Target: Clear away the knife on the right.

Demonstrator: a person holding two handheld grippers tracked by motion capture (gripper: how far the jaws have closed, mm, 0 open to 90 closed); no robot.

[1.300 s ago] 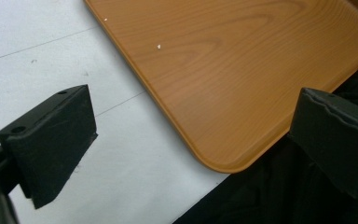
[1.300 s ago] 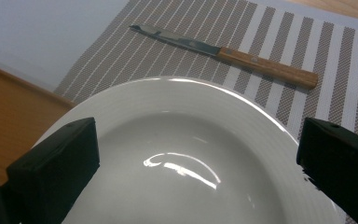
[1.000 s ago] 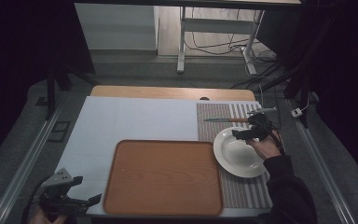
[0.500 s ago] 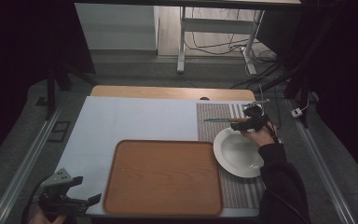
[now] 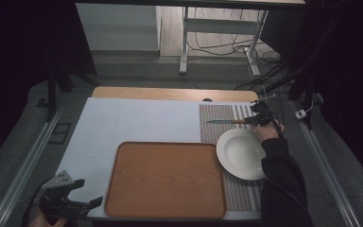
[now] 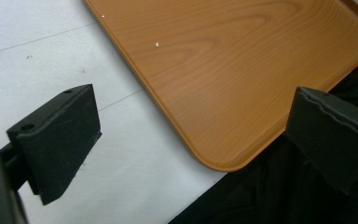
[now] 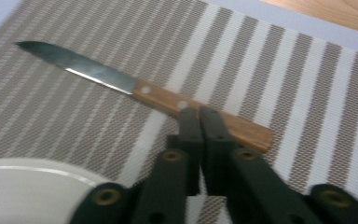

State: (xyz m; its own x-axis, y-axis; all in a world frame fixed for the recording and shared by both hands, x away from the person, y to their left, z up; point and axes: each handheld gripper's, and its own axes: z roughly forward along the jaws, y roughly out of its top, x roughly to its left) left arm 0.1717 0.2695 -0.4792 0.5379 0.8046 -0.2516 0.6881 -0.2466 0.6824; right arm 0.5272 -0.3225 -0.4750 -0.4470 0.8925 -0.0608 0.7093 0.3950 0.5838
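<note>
High view: fixed above the near edge, looking forward and down over the tray (image 5: 165, 177). Left gripper view: close above that tray's (image 6: 242, 70) near left corner. Right gripper view: close, beyond the tray, over the striped mat (image 7: 284, 70).

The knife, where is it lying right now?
In the high view the knife lies on the striped placemat at the table's far right, just beyond the white plate, with the right gripper at its wooden handle.

one knife (image 7: 140, 91), one plate (image 5: 242, 153), one tray (image 5: 165, 177), one placemat (image 5: 224, 116)
</note>
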